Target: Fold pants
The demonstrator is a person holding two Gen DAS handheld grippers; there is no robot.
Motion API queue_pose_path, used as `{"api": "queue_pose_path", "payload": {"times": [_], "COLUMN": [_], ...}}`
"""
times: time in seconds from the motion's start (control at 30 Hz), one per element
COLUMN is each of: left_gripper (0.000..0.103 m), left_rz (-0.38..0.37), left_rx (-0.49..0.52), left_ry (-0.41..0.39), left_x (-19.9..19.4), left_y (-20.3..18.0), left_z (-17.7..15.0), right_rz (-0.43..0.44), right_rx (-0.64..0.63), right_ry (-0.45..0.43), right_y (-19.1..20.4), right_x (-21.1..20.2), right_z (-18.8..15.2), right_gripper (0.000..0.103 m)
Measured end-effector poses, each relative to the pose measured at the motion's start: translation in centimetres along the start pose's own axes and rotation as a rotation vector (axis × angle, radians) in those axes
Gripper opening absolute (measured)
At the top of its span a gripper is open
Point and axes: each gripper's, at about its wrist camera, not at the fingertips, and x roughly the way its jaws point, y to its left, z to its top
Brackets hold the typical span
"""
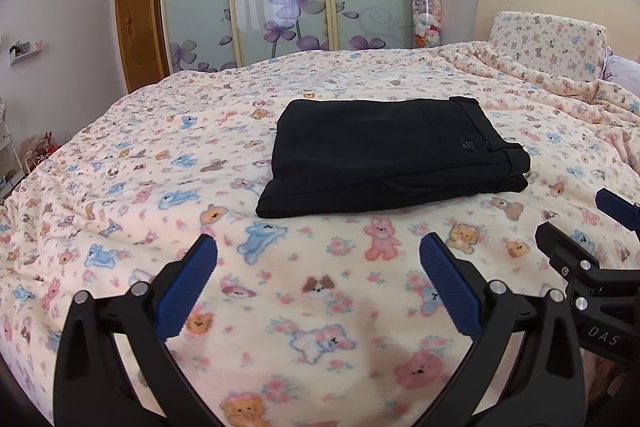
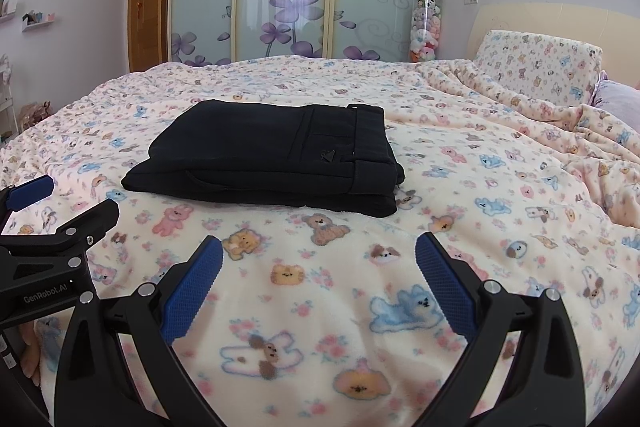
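My left gripper [image 1: 318, 253] low over bed [image 1: 120, 155], jaws wide, empty. Right gripper [image 2: 319, 251] alongside, same pose, wide, empty. Folded pants [image 1: 384, 157] at 12 o'clock, apart.

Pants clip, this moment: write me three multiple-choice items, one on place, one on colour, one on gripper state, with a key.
1. Where do the pants lie?
A. on the bed cover
B. on the floor
C. in a gripper

2. What colour are the pants?
A. white
B. black
C. red

3. How do the left gripper and right gripper stand?
A. both shut on cloth
B. one open, one shut
C. both open, empty

Key: 1 A, they sit folded flat on the printed cover; 2 B, dark all over; 3 C, the blue pads stand wide apart, short of the pants.
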Motion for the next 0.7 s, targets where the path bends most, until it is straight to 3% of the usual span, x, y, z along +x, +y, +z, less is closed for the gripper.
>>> {"api": "queue_pose_path", "payload": {"times": [0.7], "left_gripper": [0.101], "left_rz": [-0.002], "left_rx": [0.001], "left_ry": [0.001], "left_x": [-0.05], "left_y": [-0.04], "left_z": [0.04], "right_rz": [0.001], "right_rx": [0.004], "right_ry": [0.005], "right_y": [-0.4], "right_x": [-0.05], "right_z": [-0.58], "right_gripper": [0.099]}}
